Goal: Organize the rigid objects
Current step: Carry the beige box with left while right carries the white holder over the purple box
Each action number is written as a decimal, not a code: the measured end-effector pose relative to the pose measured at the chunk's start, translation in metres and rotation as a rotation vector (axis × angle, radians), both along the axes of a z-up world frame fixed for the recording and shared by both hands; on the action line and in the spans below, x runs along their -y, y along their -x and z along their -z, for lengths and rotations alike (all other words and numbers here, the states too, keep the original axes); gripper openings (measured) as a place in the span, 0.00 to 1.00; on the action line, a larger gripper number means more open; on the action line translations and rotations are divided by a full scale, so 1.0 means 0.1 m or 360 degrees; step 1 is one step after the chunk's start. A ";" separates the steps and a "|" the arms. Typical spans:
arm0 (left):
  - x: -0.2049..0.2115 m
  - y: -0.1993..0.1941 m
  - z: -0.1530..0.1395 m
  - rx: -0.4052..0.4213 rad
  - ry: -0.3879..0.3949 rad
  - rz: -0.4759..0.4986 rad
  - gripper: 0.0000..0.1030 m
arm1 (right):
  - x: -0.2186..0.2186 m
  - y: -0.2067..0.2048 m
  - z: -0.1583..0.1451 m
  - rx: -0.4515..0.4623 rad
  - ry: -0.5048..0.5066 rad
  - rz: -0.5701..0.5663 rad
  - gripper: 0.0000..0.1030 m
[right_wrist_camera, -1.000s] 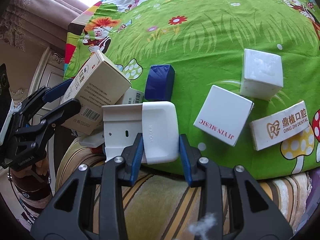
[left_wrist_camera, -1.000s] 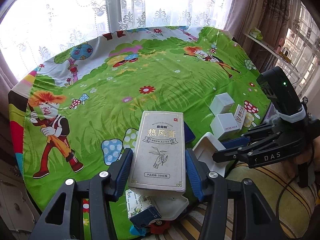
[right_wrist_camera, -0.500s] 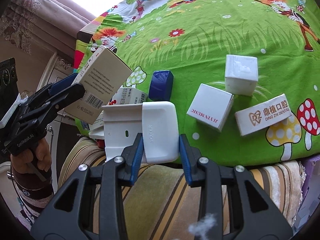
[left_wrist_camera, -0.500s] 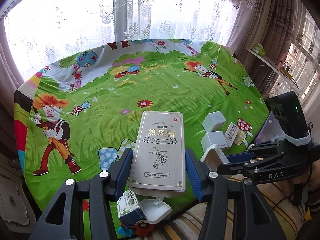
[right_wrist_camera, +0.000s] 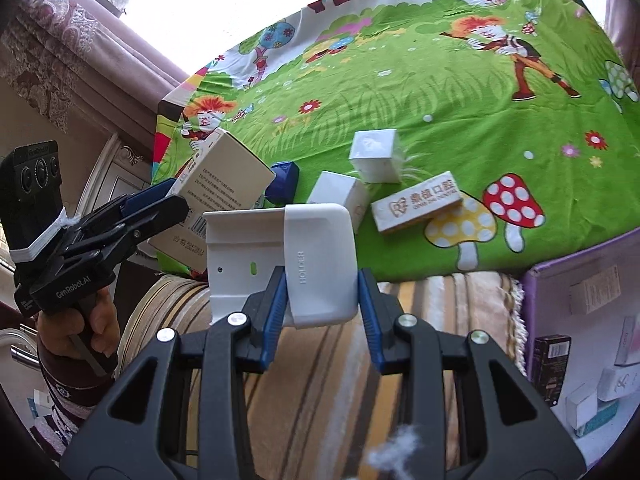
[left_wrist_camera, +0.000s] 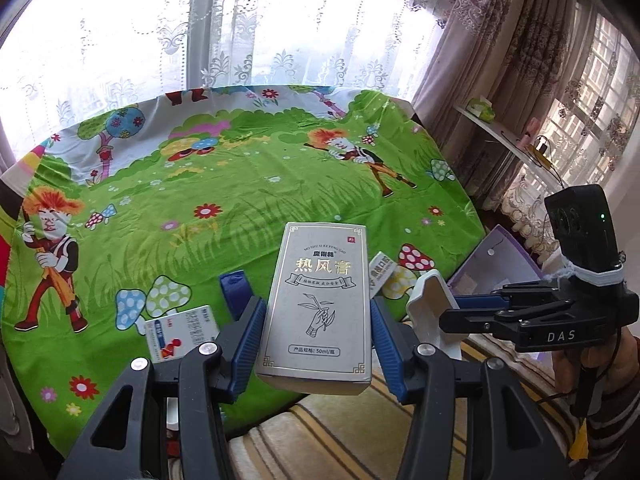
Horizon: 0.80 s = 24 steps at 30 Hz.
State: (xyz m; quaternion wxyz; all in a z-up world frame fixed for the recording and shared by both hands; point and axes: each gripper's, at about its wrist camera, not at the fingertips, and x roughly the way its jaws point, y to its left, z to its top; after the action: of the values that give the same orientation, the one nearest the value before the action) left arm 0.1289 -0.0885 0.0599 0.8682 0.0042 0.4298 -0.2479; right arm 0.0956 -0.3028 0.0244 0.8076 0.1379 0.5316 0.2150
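My left gripper is shut on a tall silver box with Chinese lettering, held above the table's near edge; it also shows in the right wrist view. My right gripper is shut on a white plastic holder, held off the table over the striped seat; it shows in the left wrist view. On the green cartoon tablecloth lie a white cube, a white box, a dental box, a blue box and a small medicine box.
A purple storage box holding several small cartons stands to the right below the table edge. A striped cushion lies under both grippers. Curtains and windows ring the table. A shelf is at the right wall.
Both grippers have lifted and pulled back from the table with their objects still held. The purple storage box has come into view at the right.
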 end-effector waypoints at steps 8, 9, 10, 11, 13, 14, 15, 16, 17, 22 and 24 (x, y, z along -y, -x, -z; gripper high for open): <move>0.59 0.17 0.02 -0.0059 0.0083 0.0158 0.52 | 0.83 0.29 -0.04 0.0022 0.0046 0.0239 0.38; 0.65 0.18 0.03 -0.0075 0.0097 0.0168 0.52 | 0.94 0.34 -0.05 0.0029 0.0054 0.0276 0.38; 0.71 0.19 0.04 -0.0092 0.0112 0.0181 0.52 | 1.04 0.38 -0.06 0.0035 0.0061 0.0312 0.38; 0.78 0.21 0.05 -0.0104 0.0125 0.0196 0.52 | 1.14 0.41 -0.06 0.0038 0.0066 0.0343 0.38; 0.92 0.24 0.06 -0.0117 0.0136 0.0232 0.52 | 1.30 0.48 -0.06 0.0041 0.0069 0.0395 0.38; 0.99 0.26 0.07 -0.0121 0.0133 0.0249 0.52 | 1.37 0.50 -0.04 0.0035 0.0076 0.0418 0.38; 1.05 0.27 0.07 -0.0130 0.0132 0.0262 0.52 | 1.43 0.52 -0.02 0.0029 0.0079 0.0437 0.38; 1.12 0.28 0.08 -0.0138 0.0131 0.0276 0.52 | 1.49 0.55 0.00 0.0022 0.0077 0.0454 0.38; 1.17 0.29 0.09 -0.0140 0.0129 0.0291 0.52 | 1.53 0.57 0.03 0.0016 0.0073 0.0471 0.38; 1.28 0.19 0.15 -0.0205 0.0131 0.0211 0.52 | 1.69 0.64 0.10 0.0004 0.0088 0.0527 0.38; 1.24 0.08 0.20 -0.0258 0.0128 0.0120 0.52 | 1.71 0.65 0.12 0.0001 0.0095 0.0532 0.38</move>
State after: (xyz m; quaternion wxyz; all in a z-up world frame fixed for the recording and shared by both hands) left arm 0.1208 -0.2130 0.0396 0.8201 -0.0345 0.4879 -0.2970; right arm 0.0302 -0.4742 0.0120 0.8359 0.2003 0.5073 0.0618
